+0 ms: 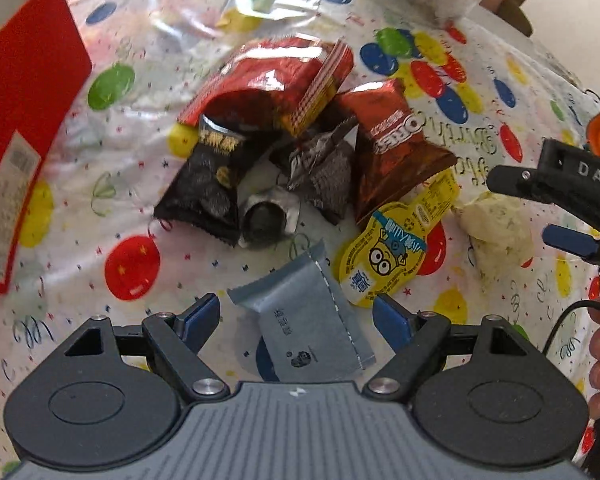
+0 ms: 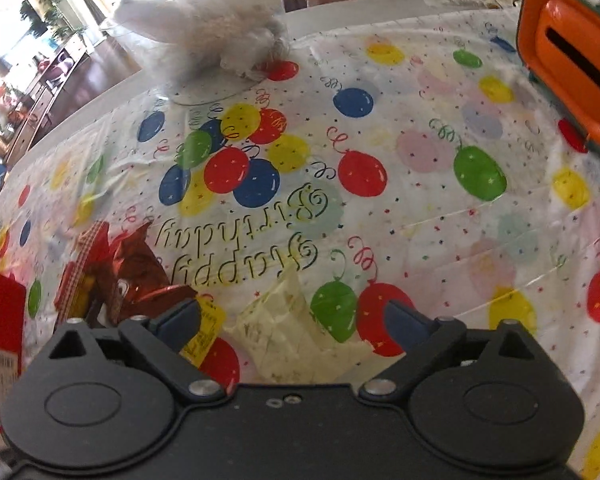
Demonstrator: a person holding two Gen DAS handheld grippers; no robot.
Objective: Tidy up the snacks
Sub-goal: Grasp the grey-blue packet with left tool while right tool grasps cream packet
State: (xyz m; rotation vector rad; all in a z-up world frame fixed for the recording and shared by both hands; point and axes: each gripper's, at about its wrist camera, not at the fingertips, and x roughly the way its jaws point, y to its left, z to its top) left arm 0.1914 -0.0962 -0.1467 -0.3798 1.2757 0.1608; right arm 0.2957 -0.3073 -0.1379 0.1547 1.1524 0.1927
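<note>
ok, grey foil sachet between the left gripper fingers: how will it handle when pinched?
The grey sachet lies flat and thin, so probably light and floppy, drooping outside the pinch. Its smooth foil may slip; the crimped edge likely grips better. Left gripper is open around it.

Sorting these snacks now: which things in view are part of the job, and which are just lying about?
Job:
- silver packet, between the open left gripper fingers
- yellow jelly cup
- pale wrapped snack, at the open right gripper
- red Oreo bag
- black packet
- red box

Lying about:
- orange container
- white plastic bag
</note>
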